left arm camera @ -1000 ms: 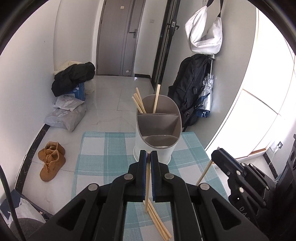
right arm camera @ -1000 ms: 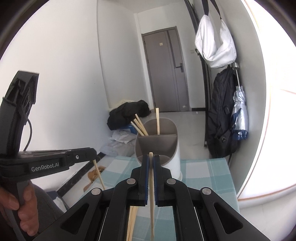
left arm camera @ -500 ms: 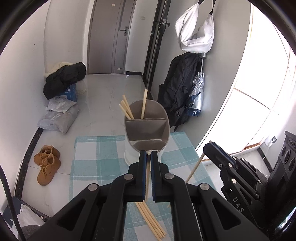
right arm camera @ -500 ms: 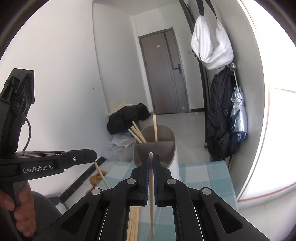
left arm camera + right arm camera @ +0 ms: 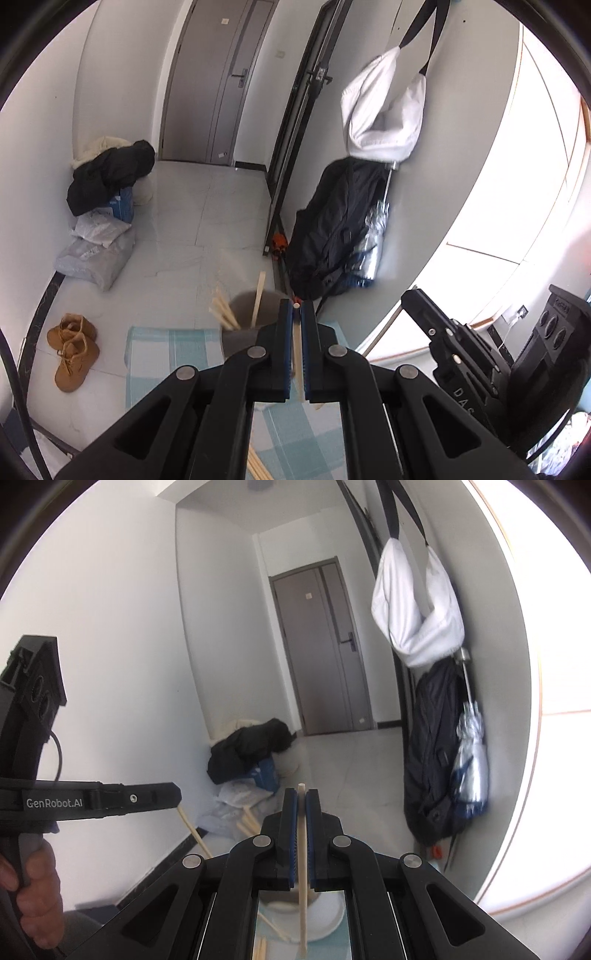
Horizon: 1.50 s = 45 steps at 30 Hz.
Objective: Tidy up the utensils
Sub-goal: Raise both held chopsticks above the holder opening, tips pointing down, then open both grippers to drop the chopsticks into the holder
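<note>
My left gripper (image 5: 295, 317) is shut on a wooden chopstick (image 5: 296, 354), held upright just in front of the grey-and-white utensil holder (image 5: 243, 332), which my fingers mostly hide. Several chopsticks (image 5: 225, 314) stand in the holder's far compartment. My right gripper (image 5: 301, 805) is shut on another chopstick (image 5: 303, 878), held above the holder's white base (image 5: 321, 919). The right gripper also shows at the right of the left wrist view (image 5: 417, 299), and the left gripper at the left of the right wrist view (image 5: 173, 797). Loose chopsticks (image 5: 258, 465) lie on the teal checked cloth (image 5: 166, 347).
Beyond the table's far edge the floor holds brown boots (image 5: 72, 354), grey bags (image 5: 96, 254) and a black jacket pile (image 5: 110, 177). A black backpack (image 5: 332, 229), a silver umbrella (image 5: 471, 760) and a white bag (image 5: 384, 110) hang on the right wall.
Both grippers have risen and tilted upward with their chopsticks, moving closer over the holder, so the holder has dropped low in both views and is now mostly hidden behind the fingers.
</note>
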Each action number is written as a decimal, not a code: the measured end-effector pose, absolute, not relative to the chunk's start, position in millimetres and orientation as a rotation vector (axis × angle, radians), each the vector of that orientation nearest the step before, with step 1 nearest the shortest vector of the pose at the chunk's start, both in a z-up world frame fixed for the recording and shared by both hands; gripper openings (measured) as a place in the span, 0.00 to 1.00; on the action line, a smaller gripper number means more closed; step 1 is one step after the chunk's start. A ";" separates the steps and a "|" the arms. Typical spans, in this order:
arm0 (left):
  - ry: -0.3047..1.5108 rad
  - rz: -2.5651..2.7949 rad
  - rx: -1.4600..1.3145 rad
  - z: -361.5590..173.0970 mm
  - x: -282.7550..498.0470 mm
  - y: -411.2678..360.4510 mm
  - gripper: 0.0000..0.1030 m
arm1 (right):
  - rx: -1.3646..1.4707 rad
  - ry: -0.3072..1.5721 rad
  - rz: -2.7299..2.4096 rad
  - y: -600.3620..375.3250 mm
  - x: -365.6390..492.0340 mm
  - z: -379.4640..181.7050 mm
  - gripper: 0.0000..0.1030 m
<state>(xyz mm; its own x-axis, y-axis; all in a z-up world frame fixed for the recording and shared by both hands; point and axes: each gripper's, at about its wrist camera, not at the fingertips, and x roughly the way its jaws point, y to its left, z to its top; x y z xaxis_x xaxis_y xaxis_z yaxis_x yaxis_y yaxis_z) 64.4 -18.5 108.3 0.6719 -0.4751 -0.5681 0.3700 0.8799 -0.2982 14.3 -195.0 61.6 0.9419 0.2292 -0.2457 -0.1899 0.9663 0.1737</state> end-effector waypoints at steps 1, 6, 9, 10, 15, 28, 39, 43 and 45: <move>0.676 -0.482 -0.164 113.8 69.0 -19.6 0.00 | 0.142 0.256 0.215 -196.5 19.6 69.2 0.04; 0.656 -0.502 -0.183 132.3 95.8 -21.8 0.00 | 0.115 0.207 0.223 -199.6 49.7 102.8 0.03; 0.652 -0.493 -0.186 136.8 109.5 -19.4 0.00 | 0.110 0.186 0.229 -198.1 66.7 113.9 0.03; 0.651 -0.487 -0.188 136.7 114.8 -17.9 0.00 | 0.110 0.179 0.233 -196.9 75.1 117.5 0.03; 0.665 -0.459 -0.164 129.7 136.4 -11.7 0.00 | 0.117 0.167 0.248 -191.5 102.5 121.3 0.04; 0.745 -0.434 -0.131 92.5 168.2 -9.4 0.00 | 0.112 0.272 0.299 -180.5 152.7 77.2 0.04; 0.839 -0.350 -0.133 68.6 180.4 -5.5 0.41 | 0.094 0.436 0.365 -172.5 166.2 35.7 0.07; 0.792 -0.310 -0.166 74.3 172.4 3.1 0.60 | 0.070 0.453 0.385 -168.3 156.2 32.5 0.08; 0.775 -0.298 -0.160 76.8 169.0 4.9 0.60 | 0.075 0.452 0.377 -171.4 150.7 32.3 0.13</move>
<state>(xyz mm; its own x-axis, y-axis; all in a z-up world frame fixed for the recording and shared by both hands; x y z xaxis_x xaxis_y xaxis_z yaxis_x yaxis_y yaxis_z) 169.0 4.9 76.8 0.6751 -0.3224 -0.6636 0.2057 0.9461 -0.2503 150.7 -171.4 32.2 0.8321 0.3713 -0.4120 -0.3384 0.9285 0.1531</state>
